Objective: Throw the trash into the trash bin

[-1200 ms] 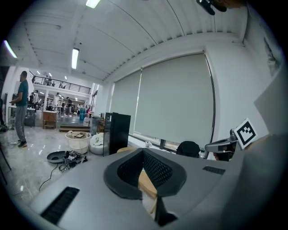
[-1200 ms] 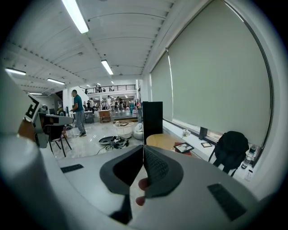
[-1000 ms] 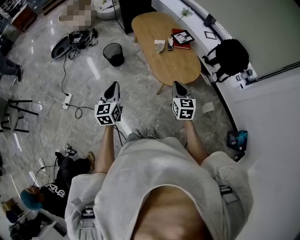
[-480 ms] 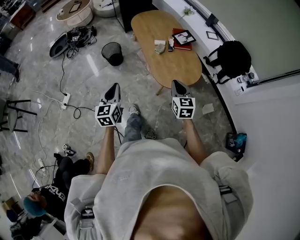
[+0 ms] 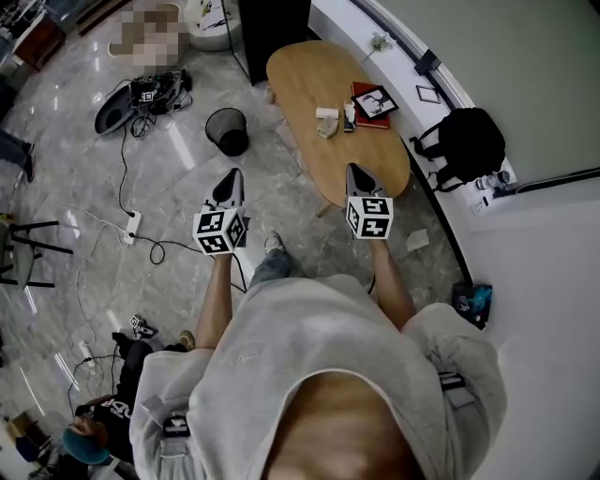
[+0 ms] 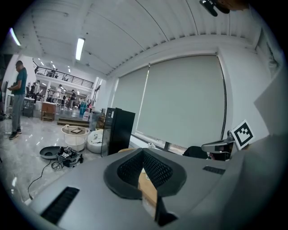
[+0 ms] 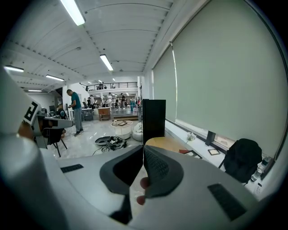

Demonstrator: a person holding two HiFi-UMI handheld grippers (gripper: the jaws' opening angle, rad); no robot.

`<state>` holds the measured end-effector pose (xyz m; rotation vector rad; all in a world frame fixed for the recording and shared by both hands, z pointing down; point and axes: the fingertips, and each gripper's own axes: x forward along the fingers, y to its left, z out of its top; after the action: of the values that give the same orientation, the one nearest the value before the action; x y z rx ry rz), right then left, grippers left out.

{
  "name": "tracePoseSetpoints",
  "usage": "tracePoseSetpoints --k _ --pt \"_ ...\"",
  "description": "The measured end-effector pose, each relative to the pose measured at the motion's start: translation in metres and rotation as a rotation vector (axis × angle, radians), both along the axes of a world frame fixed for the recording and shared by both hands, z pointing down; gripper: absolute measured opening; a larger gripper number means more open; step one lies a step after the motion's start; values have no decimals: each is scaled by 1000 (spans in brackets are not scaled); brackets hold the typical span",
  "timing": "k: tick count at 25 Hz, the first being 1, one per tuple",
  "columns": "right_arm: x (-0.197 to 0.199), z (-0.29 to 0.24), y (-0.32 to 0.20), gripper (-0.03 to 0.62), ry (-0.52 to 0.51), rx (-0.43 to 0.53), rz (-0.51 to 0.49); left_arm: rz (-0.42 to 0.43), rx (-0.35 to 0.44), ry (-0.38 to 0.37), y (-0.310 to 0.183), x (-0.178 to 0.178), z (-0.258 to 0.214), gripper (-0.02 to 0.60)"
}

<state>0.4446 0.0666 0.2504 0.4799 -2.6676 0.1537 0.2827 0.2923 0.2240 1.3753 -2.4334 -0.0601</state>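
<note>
The black mesh trash bin (image 5: 228, 131) stands on the marble floor, left of the oval wooden table (image 5: 309, 70). On the table lie a white crumpled scrap (image 5: 326, 113), a beige scrap (image 5: 328, 129) and a red book (image 5: 373, 101) with a tablet on it. My left gripper (image 5: 231, 175) is in the air short of the bin, shut and empty. My right gripper (image 5: 354, 171) is shut and empty too, just short of the table's near end. In the left gripper view the pads of the left gripper (image 6: 143, 152) meet; the right gripper (image 7: 143, 148) shows the same in its own view.
A black backpack (image 5: 466, 141) rests on the white ledge to the right. Cables and a power strip (image 5: 132, 200) cross the floor on the left. A paper scrap (image 5: 417, 241) lies on the floor near the ledge. A tall black cabinet (image 5: 272, 23) stands behind the table. A person sits at lower left (image 5: 103, 412).
The person has stepped forward, so both grippers are now closer to the table and the bin. Both stay shut and empty.
</note>
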Motion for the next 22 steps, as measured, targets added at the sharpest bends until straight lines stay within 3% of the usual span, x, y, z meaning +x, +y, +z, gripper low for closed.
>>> tracePoseSetpoints --k 7,13,22 --pt "-69 -12 -16 31 1 30 26 30 46 10 -27 -77 -7 18" --pt "-105 -12 -26 31 1 31 68 73 46 -4 -42 -125 -8 18" --pt "-131 13 -28 31 57 -1 79 83 13 49 -49 -158 17 18"
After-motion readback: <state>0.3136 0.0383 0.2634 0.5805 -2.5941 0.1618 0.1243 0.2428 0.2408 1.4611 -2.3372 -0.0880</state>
